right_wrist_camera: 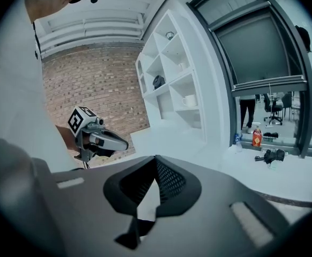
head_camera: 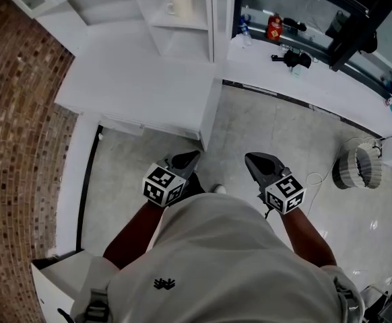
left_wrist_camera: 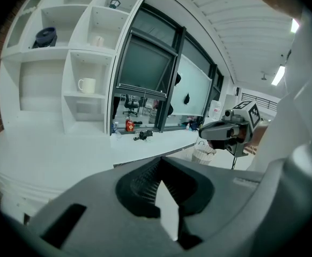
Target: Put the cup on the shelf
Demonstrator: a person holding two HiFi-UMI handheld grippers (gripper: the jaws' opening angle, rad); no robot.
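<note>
rising well ahead of both claws, a white shelf unit (head_camera: 182,32) stands on a broad white counter (head_camera: 135,79), and that counter lies between the claws and the shelf openings. a brick wall (head_camera: 14,113) runs along the far left of the left claw. ahead and to the right of the right claw a long white window ledge (head_camera: 317,86) stretches away, and a pale ribbed basket (head_camera: 357,165) sits on the floor well off to that claw's right. the left claw (head_camera: 194,155) and the right claw (head_camera: 248,157) hang side by side over the floor, near each other but apart; each has its jaws pressed together at the tips with nothing between them. the cup (head_camera: 180,4) is far ahead of the left claw, in a shelf compartment, upright with its long axis vertical, mouth up and handle turned to the left. a red can (head_camera: 274,27) and a black tool (head_camera: 291,59) rest on the ledge, well ahead of the right claw.
</note>
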